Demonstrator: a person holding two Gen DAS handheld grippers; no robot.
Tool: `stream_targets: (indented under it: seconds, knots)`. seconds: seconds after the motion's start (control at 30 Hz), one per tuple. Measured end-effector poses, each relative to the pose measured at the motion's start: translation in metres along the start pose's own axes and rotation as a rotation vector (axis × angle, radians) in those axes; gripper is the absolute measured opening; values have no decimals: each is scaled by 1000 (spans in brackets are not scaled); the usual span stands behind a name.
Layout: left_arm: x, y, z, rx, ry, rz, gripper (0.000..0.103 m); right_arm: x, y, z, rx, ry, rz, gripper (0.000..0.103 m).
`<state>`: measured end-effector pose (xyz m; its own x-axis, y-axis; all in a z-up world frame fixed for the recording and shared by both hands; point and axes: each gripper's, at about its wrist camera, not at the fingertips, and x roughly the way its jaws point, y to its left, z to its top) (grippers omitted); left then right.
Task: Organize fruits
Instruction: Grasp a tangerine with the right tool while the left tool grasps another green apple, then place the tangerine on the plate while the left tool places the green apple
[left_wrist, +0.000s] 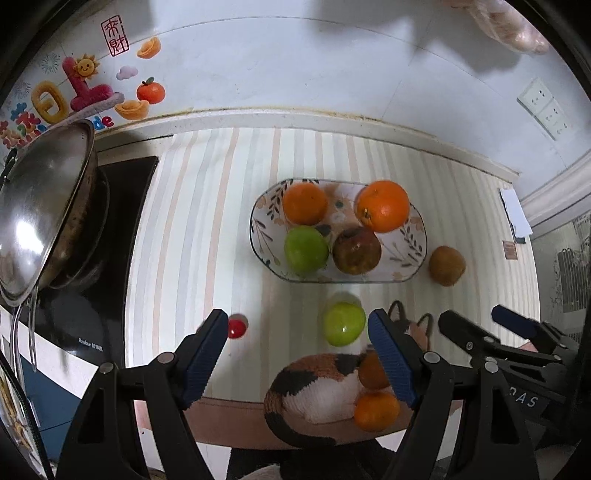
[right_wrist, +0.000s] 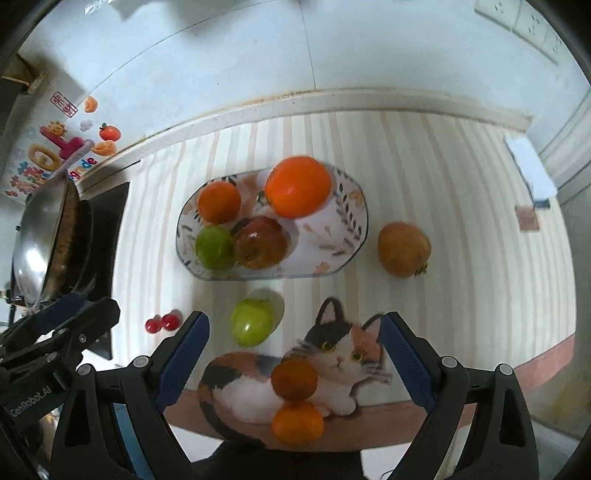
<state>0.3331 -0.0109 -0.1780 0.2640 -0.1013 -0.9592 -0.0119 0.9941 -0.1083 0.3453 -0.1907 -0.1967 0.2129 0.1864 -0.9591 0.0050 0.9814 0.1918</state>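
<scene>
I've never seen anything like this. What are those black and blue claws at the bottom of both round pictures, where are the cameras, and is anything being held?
There is no robot. A person holds a two-fingered gripper in each hand, each with a wide-angle camera looking along its fingers.

One picture is from the left gripper, the other from the right gripper. Both are open and hold nothing.

Below is a striped table mat. A patterned plate holds two oranges, a green apple and a dark red apple. Loose on the mat are a second green apple, a brownish fruit, small red cherries and two small oranges on a printed cat picture.
</scene>
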Motion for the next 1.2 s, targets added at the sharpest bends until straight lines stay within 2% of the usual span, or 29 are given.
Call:
stream_targets:
  seconds: [0.1, 0.27, 0.4, 0.5, 0.53, 0.57, 0.67, 0.87, 1.0, 1.03, 1.07, 1.1, 1.13, 1.2]
  knots:
    - [13, -1, -10, -5, 28, 7, 77, 17, -9, -15, 30, 64, 28, 96]
    - [54, -5, -24, 4, 119, 39, 81, 77, -25, -46, 98, 228, 85, 96]
    - [79, -9, -29, 11, 162, 35, 81, 114, -26, -63, 113, 284, 98, 96]
    - [94, -9, -28, -7, 192, 23, 81, 132, -20, -71, 108, 292, 108, 88]
    - [98, -9, -27, -14, 201, 24, 81, 139, -18, -72, 98, 296, 95, 78]
    - [103, -11, -26, -15, 207, 20, 81, 143, -17, -73, 93, 298, 88, 61]
    - [115, -19, -21, 11, 221, 21, 81, 151, -20, -77, 94, 282, 91, 59]
    - [149, -49, -9, 92, 275, 6, 81, 134, -50, -71, 113, 232, 44, 59]
    - [184, -74, -11, 202, 344, 25, 81, 131, -75, -64, 136, 238, 28, 59]
    - [188, -78, -12, 223, 338, 39, 75, 132, -80, -63, 137, 243, 28, 59]
    - [191, -81, -14, 243, 323, 59, 62, 133, -82, -62, 131, 246, 25, 59]
    - [194, -84, -15, 253, 316, 59, 57, 133, -84, -61, 130, 246, 24, 59]
    - [195, -85, -17, 249, 312, 44, 53, 134, -86, -61, 128, 247, 28, 59]
    - [193, -89, -20, 259, 286, 59, 52, 136, -89, -61, 134, 255, 39, 59]
